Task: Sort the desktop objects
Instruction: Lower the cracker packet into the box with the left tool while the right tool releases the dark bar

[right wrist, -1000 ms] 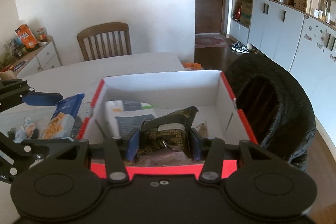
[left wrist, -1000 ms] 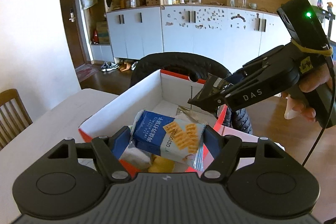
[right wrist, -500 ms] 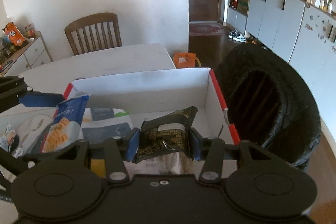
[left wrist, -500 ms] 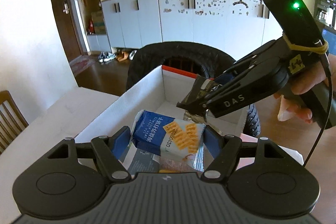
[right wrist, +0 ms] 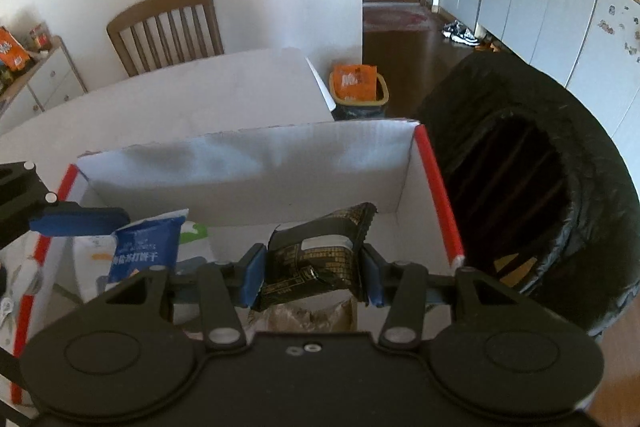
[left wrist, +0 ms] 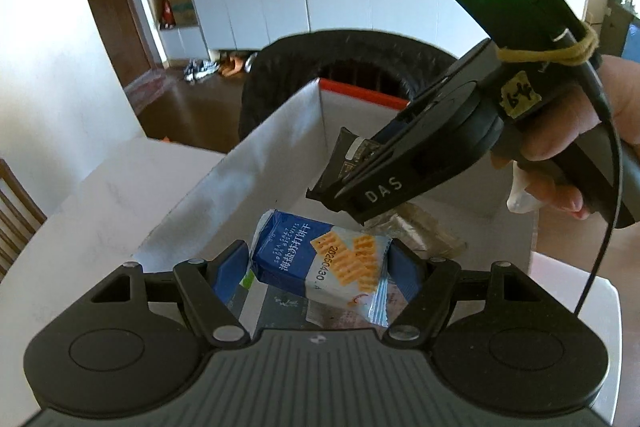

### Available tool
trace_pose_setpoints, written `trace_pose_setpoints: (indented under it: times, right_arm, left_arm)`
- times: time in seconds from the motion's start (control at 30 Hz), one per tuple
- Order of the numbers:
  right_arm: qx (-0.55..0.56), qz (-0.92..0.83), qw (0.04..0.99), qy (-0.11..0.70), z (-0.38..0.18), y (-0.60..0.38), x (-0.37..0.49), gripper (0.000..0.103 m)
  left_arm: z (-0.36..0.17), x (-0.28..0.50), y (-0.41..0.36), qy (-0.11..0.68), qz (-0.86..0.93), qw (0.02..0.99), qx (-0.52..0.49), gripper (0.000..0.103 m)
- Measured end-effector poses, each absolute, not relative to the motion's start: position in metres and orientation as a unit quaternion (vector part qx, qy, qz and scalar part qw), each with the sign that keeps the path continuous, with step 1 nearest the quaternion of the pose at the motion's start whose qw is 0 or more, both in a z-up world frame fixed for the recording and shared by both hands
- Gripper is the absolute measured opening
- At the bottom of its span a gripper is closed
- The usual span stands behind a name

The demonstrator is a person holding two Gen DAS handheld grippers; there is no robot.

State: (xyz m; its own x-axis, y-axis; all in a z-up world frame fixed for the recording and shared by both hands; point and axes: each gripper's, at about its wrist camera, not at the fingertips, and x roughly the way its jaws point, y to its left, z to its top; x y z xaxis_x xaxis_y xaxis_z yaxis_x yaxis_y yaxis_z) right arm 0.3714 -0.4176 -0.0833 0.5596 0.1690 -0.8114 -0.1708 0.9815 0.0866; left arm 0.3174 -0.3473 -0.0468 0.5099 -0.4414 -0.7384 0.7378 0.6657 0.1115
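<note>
My left gripper [left wrist: 319, 269] is shut on a blue-and-white soda biscuit packet [left wrist: 304, 259], which hangs tilted over the inside of a white cardboard box [left wrist: 260, 167] with red edges. In the right wrist view the same packet [right wrist: 144, 247] shows at the left, under a blue left fingertip [right wrist: 76, 219]. My right gripper [right wrist: 313, 275] is shut on a black-and-gold snack packet [right wrist: 316, 251], held above the box [right wrist: 248, 163] near its right wall. A person's hand holds the right gripper [left wrist: 340, 183], which is just above and beyond the biscuit packet.
Other packets lie on the box floor, among them a crinkled brownish wrapper [left wrist: 416, 227]. A black-lined round bin [right wrist: 540, 187] stands right behind the box. The white table [right wrist: 180, 99] stretches left toward a wooden chair [right wrist: 164, 27]. A small bin with an orange bag [right wrist: 360, 87] is on the floor.
Both grippers have moved forward and down over the box, each still shut on its packet. The box walls and the black bin now look closer and larger.
</note>
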Motion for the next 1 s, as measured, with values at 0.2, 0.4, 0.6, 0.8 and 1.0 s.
trace_pose_setpoints:
  times: [0.2,0.4,0.6,0.8,1.0]
  right_arm:
    - [-0.051,0.101,0.867,0.484,-0.103,-0.403,0.381,0.049]
    - [-0.055,0.11,0.853,0.507,-0.115,-0.402,0.384,0.043]
    - [-0.038,0.109,0.855,0.506,-0.111,-0.409,0.382,0.048]
    - [-0.031,0.124,0.861,0.492,-0.098,-0.413,0.375,0.055]
    - [-0.017,0.139,0.864,0.485,-0.086,-0.423,0.364,0.064]
  left_arm:
    - [-0.063,0.333,-0.35,0.381,-0.338,0.836,0.205,0.075]
    - [-0.074,0.338,-0.349,0.403,-0.327,0.831,0.198,0.075]
    - [-0.078,0.339,-0.349,0.424,-0.323,0.822,0.201,0.076]
    - [-0.078,0.34,-0.345,0.443,-0.319,0.815,0.193,0.078]
    - [-0.073,0.337,-0.346,0.449,-0.324,0.813,0.183,0.082]
